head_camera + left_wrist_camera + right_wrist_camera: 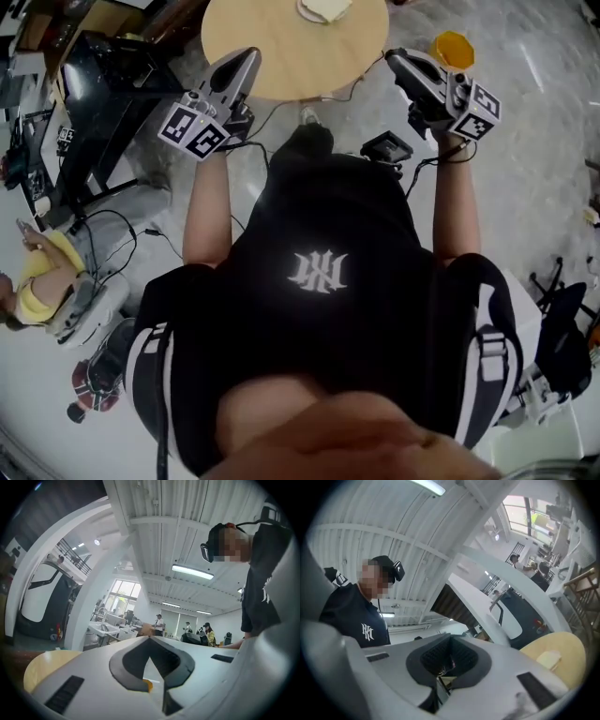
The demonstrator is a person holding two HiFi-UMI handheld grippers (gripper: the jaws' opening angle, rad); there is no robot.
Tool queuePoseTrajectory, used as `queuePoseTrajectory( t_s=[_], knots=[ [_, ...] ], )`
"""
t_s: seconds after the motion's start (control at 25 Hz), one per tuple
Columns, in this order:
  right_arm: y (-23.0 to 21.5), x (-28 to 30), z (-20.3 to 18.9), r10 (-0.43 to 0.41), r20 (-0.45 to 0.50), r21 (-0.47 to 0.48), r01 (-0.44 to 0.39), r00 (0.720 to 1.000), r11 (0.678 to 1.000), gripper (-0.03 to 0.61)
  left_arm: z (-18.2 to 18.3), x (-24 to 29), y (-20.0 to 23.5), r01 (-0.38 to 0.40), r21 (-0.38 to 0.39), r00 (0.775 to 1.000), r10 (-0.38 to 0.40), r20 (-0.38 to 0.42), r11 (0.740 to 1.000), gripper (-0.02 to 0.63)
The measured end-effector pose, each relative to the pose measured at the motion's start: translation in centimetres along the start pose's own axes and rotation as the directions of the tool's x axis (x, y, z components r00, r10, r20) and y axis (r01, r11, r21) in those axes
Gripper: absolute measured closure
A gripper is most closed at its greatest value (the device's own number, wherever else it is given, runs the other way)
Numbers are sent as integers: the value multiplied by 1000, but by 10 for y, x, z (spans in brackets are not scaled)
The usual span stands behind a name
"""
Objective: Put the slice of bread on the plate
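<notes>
— What is the biggest thing here?
— A round bench of pale wood (281, 47), standing on a grey marbled floor (525, 169).

— And the two tools?
— The grey left gripper (247, 58) is held level at the bench's near left edge. Its jaws are clenched together with nothing between them. The grey right gripper (394, 59) is just off the bench's right edge, tilted a little upward. Its jaws are also pressed together and empty.

— Where is the bread?
— At the bench's far edge, cut off by the top of the head view, is a white plate (304, 13). The pale slice of bread (326, 7) looks to lie on it, well apart from both grippers.

— Anything smaller?
— An orange six-sided object (453, 49) is on the floor near the right gripper.
</notes>
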State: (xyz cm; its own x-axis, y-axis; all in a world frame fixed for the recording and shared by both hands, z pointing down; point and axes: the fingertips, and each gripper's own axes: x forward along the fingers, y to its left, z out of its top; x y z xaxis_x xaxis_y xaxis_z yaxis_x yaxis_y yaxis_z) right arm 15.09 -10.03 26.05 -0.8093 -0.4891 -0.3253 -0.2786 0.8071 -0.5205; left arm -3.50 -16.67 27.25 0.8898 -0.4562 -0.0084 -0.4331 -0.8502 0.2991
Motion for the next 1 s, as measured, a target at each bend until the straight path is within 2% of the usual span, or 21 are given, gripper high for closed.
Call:
queuePoseTrajectory(
  t_s=[0.08, 0.2, 0.28, 0.4, 0.52, 0.6, 0.72, 0.84, 0.92, 1.0],
  knots=[
    [17, -24, -11, 10, -4, 0, -10, 1000, 1000, 578, -12, -7, -24, -10, -8, 1000, 10, -16, 1000, 603],
    [58, -41, -45, 91, -96, -19, -93, 991, 995, 578, -37, -22, -57, -26, -75, 999, 23, -38, 997, 603],
    [91, -37, -64, 150, -135, -40, -156, 979, 987, 578, -50, -40, -78, -25, -87, 997, 18, -75, 996, 603],
    [127, -29, -78, 204, -128, -72, -215, 970, 974, 578, -55, -62, -92, -8, -72, 995, 1, -101, 997, 603],
    [145, -29, -77, 219, -121, -92, -231, 968, 969, 578, -49, -67, -96, 13, -68, 996, -19, -85, 998, 603],
    [160, -28, -78, 213, -142, -111, -229, 967, 967, 578, -42, -75, -103, 25, -59, 998, -29, -62, 998, 603],
    [185, -22, -83, 158, -189, -167, -190, 969, 967, 578, -30, -101, -118, 36, -51, 999, -36, -1, 998, 603],
    [214, -14, -91, 133, -164, -185, -163, 977, 969, 578, -30, -136, -138, 54, -63, 998, -51, 41, 997, 603],
    [233, -8, -107, 121, -164, -181, -151, 979, 972, 578, -36, -163, -154, 59, -54, 997, -57, 46, 997, 603],
    [247, -1, -137, 60, -244, -220, -116, 968, 969, 578, -47, -190, -168, 59, -38, 998, -58, 38, 997, 603]
  ],
)
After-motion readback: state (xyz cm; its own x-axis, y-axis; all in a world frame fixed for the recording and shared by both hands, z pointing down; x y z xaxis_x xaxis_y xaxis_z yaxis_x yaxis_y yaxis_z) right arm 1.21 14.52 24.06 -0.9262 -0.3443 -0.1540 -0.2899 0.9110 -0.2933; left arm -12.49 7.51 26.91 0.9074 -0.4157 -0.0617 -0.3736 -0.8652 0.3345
